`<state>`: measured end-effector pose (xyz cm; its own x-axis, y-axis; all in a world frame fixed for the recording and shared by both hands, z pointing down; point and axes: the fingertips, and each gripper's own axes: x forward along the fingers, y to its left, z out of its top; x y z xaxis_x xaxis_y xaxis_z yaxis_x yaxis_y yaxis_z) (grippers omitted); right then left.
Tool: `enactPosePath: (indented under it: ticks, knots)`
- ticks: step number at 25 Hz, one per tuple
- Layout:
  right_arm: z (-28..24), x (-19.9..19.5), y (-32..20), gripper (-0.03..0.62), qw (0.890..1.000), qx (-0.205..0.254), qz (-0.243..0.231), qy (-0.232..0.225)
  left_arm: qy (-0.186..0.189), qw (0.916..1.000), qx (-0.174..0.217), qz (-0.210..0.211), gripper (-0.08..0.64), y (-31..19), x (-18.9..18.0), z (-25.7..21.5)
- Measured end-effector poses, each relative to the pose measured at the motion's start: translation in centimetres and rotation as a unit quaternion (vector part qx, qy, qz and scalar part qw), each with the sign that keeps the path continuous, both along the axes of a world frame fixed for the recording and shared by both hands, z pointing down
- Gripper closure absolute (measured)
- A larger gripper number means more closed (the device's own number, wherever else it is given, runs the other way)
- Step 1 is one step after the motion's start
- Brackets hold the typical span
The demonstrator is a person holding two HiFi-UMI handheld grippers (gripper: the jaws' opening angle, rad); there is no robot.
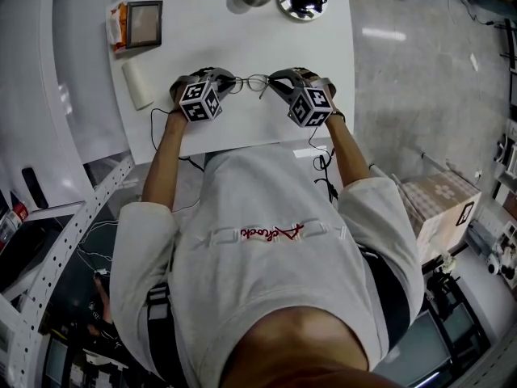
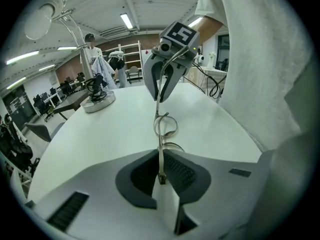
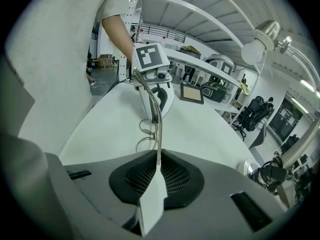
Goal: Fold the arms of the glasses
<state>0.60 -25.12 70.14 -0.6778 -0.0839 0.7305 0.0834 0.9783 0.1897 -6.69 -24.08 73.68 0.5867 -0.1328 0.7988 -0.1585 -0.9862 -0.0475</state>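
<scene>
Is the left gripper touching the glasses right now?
Touching. The left gripper view shows the left gripper clamped on one arm of the glasses, pads pressing it.

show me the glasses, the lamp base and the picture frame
glasses (image 1: 246,82), head view, on the front frame
lamp base (image 2: 102,104), left gripper view, on its silver rim
picture frame (image 1: 144,24), head view, middle of its panel

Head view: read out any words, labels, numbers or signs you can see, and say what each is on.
Nothing reads clearly.
Sweatshirt, red script across the back: too blurred to read.
Orange packet: print too small to read.
Cubes on the left gripper and right gripper: square markers only, no letters.
Cardboard box: a square marker, no words.
</scene>
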Motion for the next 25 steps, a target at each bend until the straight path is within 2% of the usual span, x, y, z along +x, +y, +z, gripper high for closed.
enactPosePath:
  ticks: [9, 18, 25]
  knots:
    - [0.5, -1.4, 0.6, 0.537, 0.999, -0.014, -0.030, 0.022, 0.009, 0.9999, -0.003, -0.004, 0.505, 0.0, 0.1, 0.2]
    - [1.5, -2.2, 0.5, 0.537, 0.997, -0.018, -0.044, 0.055, 0.042, 0.9991, -0.004, -0.010, 0.483, -0.1, -0.2, -0.5]
    - [1.9, -2.9, 0.2, 0.538, 0.996, -0.019, -0.051, 0.076, 0.075, 0.9949, 0.004, -0.068, 0.465, 0.0, -2.4, -2.2]
